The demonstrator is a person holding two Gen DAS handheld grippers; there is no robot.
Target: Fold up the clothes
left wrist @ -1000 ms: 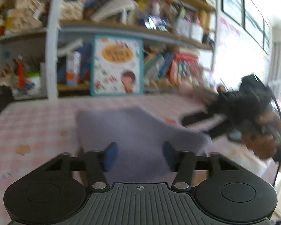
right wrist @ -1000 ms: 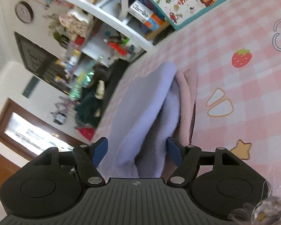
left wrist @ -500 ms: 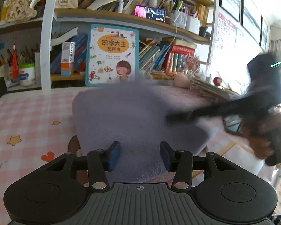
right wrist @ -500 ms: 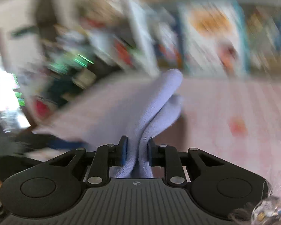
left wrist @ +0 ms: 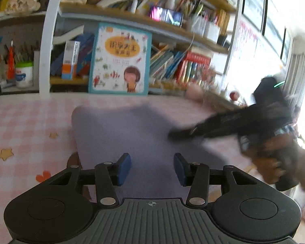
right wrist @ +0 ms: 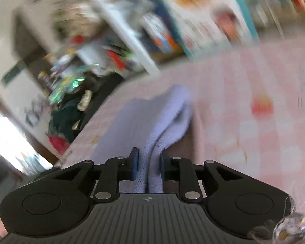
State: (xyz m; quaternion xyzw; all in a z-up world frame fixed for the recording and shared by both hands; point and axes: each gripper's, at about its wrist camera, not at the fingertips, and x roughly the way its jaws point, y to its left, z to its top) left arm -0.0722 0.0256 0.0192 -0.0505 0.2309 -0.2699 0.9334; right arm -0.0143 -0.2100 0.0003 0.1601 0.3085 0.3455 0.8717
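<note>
Right wrist view: right gripper (right wrist: 147, 162) pinches bunched edge of lavender garment (right wrist: 152, 126); cloth runs ahead, far-left, over pink checked tablecloth (right wrist: 244, 93). Left wrist view: left gripper (left wrist: 152, 167) spread wide, holding nothing, garment (left wrist: 132, 134) directly beyond its fingers. Right gripper (left wrist: 185, 134) blurred at garment's far-right edge, so right side carries fold. Picture book (left wrist: 120, 59) stands farthest back.

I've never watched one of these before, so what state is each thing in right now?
Left tool: open, holding nothing, over the cloth.
Right tool: shut on a bunched fold of cloth.
Lavender cloth: partly folded on the pink checked table.
Picture book: upright against the shelf.
</note>
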